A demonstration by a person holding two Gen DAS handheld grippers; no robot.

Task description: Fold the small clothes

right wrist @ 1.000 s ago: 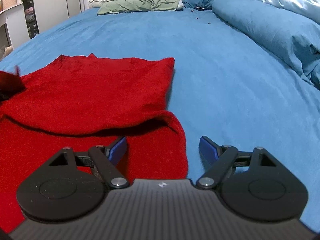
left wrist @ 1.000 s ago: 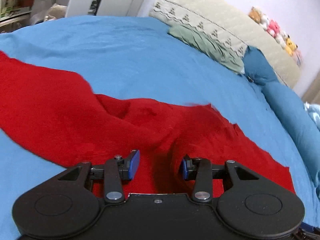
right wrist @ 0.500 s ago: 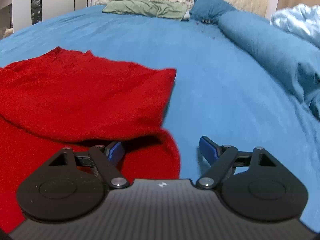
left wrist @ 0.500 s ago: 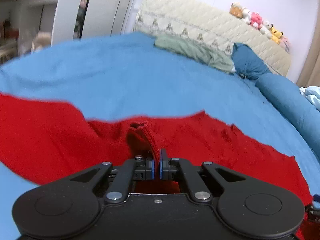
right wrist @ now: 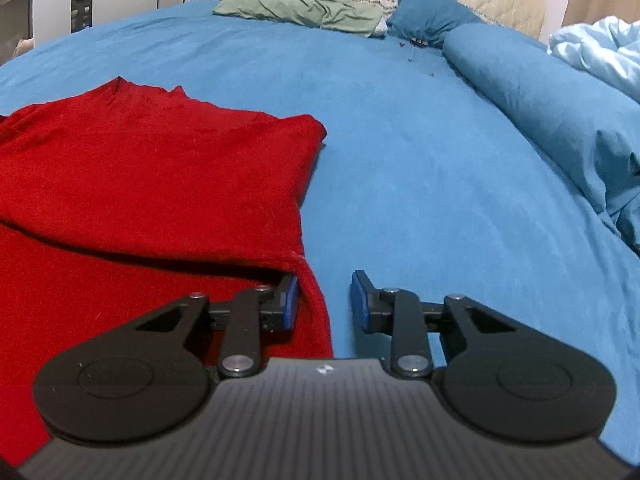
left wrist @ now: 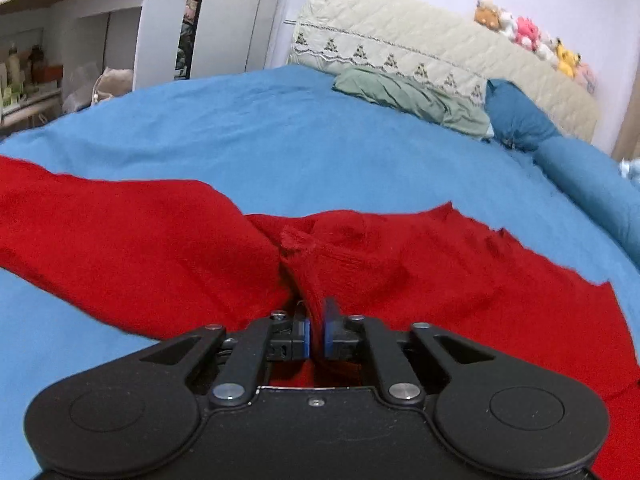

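- Red knit garment (left wrist: 132,248) lies spread on the blue bed sheet (left wrist: 320,152); in the right wrist view the same garment (right wrist: 152,168) shows an upper layer folded over a lower one, its right edge running down toward the camera.
- Left gripper (left wrist: 316,334): fingers pressed together on a bunched ridge of the red fabric — the pinched fold rises out of the cloth straight ahead of the blue pads (left wrist: 330,334).
- Fabric around the pinch is drawn into creases; a sleeve-like stretch extends off to the left of the view.
- Right gripper (right wrist: 325,300): fingers spread apart, nothing between them except the garment's right edge and bare sheet. Left pad sits at the lip of the folded layer, just over the lower layer; right pad is over the sheet. Contact with the cloth — cannot tell.
- Far end of bed: green cloth (right wrist: 304,10) crumpled by the quilted headboard (left wrist: 420,56), dark blue pillow (right wrist: 428,16) beside it, long blue bolster (right wrist: 540,92) along the right side.
- Plush toys (left wrist: 532,36) line the headboard top; white shelving (left wrist: 80,32) stands left of the bed.
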